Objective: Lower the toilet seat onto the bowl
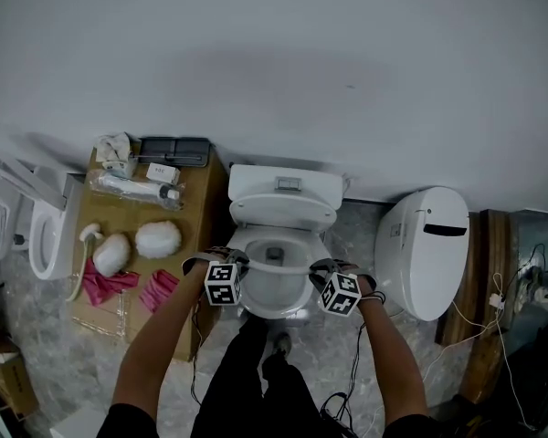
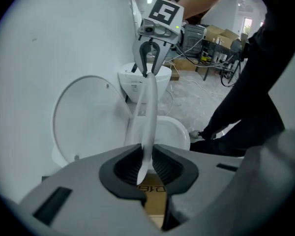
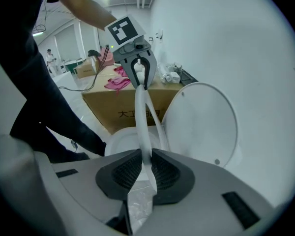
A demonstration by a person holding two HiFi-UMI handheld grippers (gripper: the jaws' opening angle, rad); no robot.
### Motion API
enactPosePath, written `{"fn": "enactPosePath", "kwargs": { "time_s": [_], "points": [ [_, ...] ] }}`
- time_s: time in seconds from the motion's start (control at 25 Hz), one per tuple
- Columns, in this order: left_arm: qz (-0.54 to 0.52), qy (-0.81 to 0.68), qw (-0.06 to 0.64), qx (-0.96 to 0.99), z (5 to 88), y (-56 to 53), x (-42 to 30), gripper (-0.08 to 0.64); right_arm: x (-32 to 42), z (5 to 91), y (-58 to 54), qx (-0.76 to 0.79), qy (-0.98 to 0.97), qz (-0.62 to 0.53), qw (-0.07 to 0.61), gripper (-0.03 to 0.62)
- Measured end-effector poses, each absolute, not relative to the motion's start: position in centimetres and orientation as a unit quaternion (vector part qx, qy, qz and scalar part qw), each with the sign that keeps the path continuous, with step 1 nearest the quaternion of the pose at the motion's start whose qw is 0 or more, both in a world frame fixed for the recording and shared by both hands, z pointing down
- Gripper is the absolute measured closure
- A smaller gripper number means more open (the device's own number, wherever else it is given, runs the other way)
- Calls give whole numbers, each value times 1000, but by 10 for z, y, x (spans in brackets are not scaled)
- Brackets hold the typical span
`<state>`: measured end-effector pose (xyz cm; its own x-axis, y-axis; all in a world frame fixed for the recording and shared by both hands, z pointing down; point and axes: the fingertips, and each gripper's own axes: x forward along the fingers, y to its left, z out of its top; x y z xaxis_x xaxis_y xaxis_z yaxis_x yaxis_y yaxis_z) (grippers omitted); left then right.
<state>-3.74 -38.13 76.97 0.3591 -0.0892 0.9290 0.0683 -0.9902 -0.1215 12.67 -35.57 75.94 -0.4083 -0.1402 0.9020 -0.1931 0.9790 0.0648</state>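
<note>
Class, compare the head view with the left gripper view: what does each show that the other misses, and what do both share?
Only the head view shows the crumpled pink cloths and fluffy white bundles on the brown cardboard box. Only the left gripper view shows the dark ribbed pads of the left claw shut on the white plastic toilet seat ring, and work tables behind. Both show that seat ring, held above the white bowl, and the right claw gripping it.

You are wearing a black short-sleeved top (image 1: 128, 420) and black trousers (image 1: 256, 381); the grey left gripper (image 1: 226, 257) and right gripper (image 1: 327, 270) are each bearing a white cube of black square markers, thin black cables (image 1: 194, 370) trailing behind.
</note>
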Motion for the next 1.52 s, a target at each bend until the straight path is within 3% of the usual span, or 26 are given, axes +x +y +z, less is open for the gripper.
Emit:
{"fn": "enactPosePath", "kwargs": {
  "time_s": [0.8,1.52],
  "points": [
    [-597,10,79,-798,837,-277,-50,468,112,829,-250,54,-833,-11,551,494],
    [-600,-92,102,-788,929,-198,-58,451,104,929,-171,18,-804,-25,594,470]
  ]
}}
